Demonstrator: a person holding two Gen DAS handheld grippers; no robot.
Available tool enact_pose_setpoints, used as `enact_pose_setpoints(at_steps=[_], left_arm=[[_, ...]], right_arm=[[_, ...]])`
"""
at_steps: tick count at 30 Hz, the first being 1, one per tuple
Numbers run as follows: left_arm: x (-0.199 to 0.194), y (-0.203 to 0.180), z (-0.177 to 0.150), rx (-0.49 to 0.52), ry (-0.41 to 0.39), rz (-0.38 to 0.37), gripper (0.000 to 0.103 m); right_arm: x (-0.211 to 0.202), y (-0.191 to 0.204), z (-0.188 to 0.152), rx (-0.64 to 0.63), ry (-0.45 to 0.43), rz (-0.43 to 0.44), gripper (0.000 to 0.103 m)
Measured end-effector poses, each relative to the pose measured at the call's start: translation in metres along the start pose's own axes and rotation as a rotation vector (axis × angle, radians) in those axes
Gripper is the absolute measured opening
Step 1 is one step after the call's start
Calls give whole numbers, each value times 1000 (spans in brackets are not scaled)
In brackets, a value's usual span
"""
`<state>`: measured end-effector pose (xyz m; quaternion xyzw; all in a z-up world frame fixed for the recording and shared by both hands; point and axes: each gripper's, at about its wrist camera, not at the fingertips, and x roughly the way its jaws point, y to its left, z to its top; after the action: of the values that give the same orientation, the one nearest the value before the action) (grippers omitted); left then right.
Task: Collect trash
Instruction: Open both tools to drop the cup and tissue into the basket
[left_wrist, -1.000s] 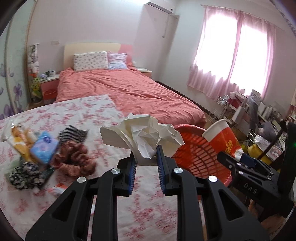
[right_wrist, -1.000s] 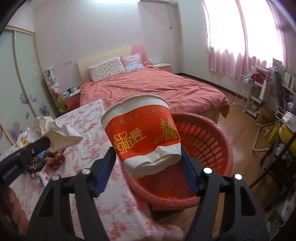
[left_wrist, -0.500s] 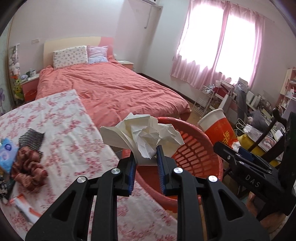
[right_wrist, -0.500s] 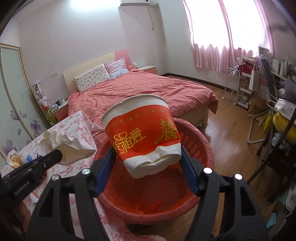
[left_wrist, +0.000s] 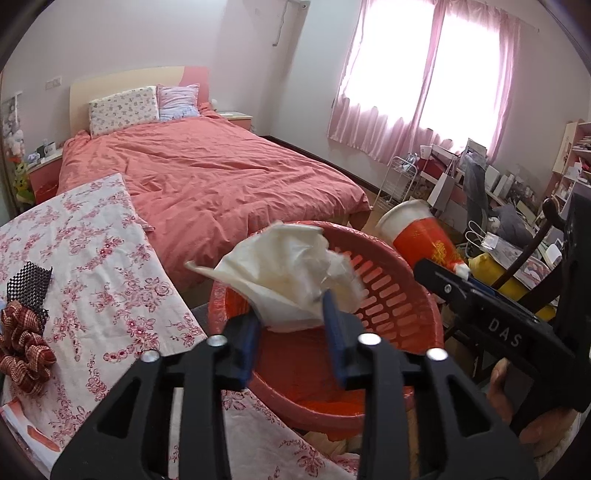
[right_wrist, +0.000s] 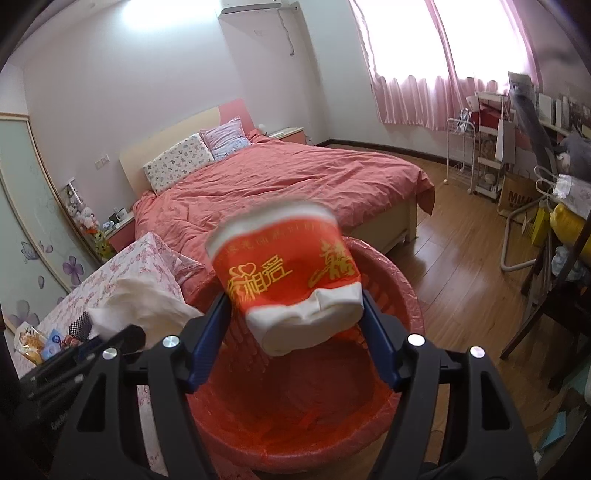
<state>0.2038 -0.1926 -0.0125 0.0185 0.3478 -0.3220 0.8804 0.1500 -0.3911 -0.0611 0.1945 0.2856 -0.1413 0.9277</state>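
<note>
The crumpled tissue is hanging right over the red basket, and here is the news: the left hand-held gripper has just been opening its jaws. A second ago the blue pads were pinching the wad tight; now a gap is showing on the left side, and the paper is only leaning against the right pad and slumping toward the basket's mouth. By my reading that is the release, with the tissue about to be dropping inside the rim.

Beside it, above the far side of the basket, the red paper cup is sitting tilted and blurred between the pads of the right hand-held gripper. Its crushed white base is pointing down at the basket's red liner. Those jaws are standing wide around it, and it looks gripped, though the blur leaves me unsure the pads are pressing on both sides.

Both pieces have travelled from over the floral bench to over the basket, so the carry looks finished. Left of the basket, on the bench, a scrunchie and a black mesh scrap are waiting, well apart from it.
</note>
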Motion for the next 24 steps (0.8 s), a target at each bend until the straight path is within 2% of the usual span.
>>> enact_pose_setpoints(at_steps=[1,3,8,14,19,24], left_arm=[[2,0,0,-5,5,6,50],[4,1,-2,-10,11,17,55],[0,11,-7,-28,25,58,55],[-31,24,-17,-21,-4,160,59],[-70,42,-34,-17,-46,277,65],[-104,70,-51,-62,-64,376,67]], right_arm=[[3,-2,0,10,9,4,70],[5,-5,0,22,15,1,73],[-1,-8,-5,2,6,-43,74],[-17,3,-12,-54,-6,-66,74],[-31,35,-23,-125,-4,-35,70],[-45,81,-41,-195,22,44,62]])
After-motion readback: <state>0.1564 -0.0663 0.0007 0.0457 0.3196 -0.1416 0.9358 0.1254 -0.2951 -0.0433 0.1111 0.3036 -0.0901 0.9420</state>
